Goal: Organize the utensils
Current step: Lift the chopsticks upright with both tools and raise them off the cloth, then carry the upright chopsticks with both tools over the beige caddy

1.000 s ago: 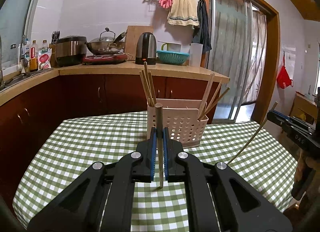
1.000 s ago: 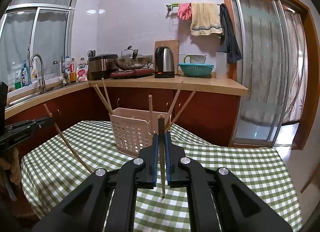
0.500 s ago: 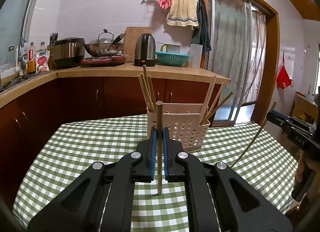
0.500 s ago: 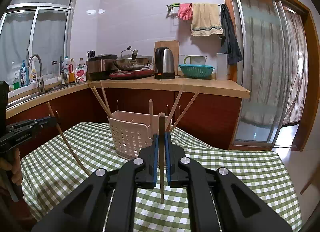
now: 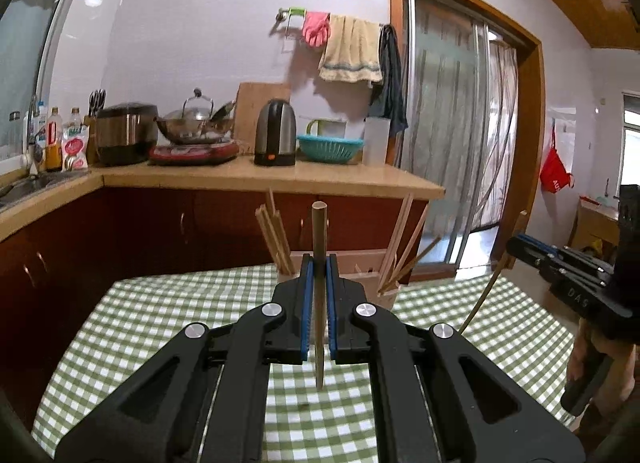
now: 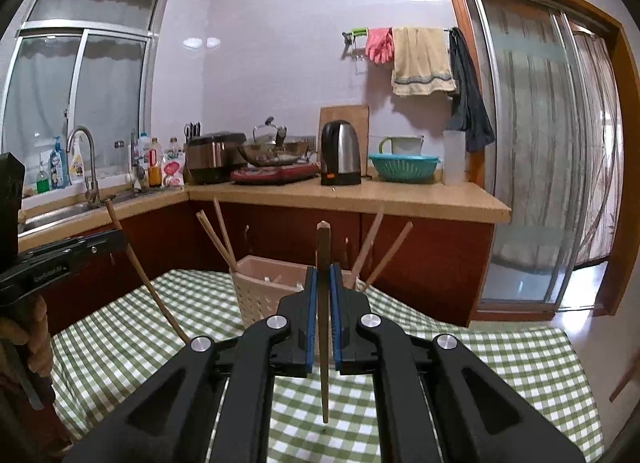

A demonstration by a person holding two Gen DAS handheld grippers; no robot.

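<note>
- My left gripper point(image 5: 319, 303) is clamped on a pale chopstick point(image 5: 319, 247), which stands nearly upright between the blue pads, its thick end above the jaws and its thin tip hanging clear above the checked tablecloth point(image 5: 160, 315).
- My right gripper point(image 6: 324, 315) is likewise closed on a darker chopstick point(image 6: 323, 383), also upright, with its tip free over the cloth.
- The utensil basket point(image 6: 264, 295) sits on the table beyond both grippers, with chopsticks already leaning in its left and right ends; from the left wrist view it is mostly hidden behind the jaws.
- I judge the step in hand to be carrying both sticks to the basket, so I want each tip above the rim before I move forward.
- I aim each tip at an open part of the basket, away from the leaning sticks, so that I do not knock them.
- I keep the two grippers well apart, since each shows at the edge of the other's view.
- I let go only once a tip is well inside the basket, or the stick may tip out over the wall.
</note>
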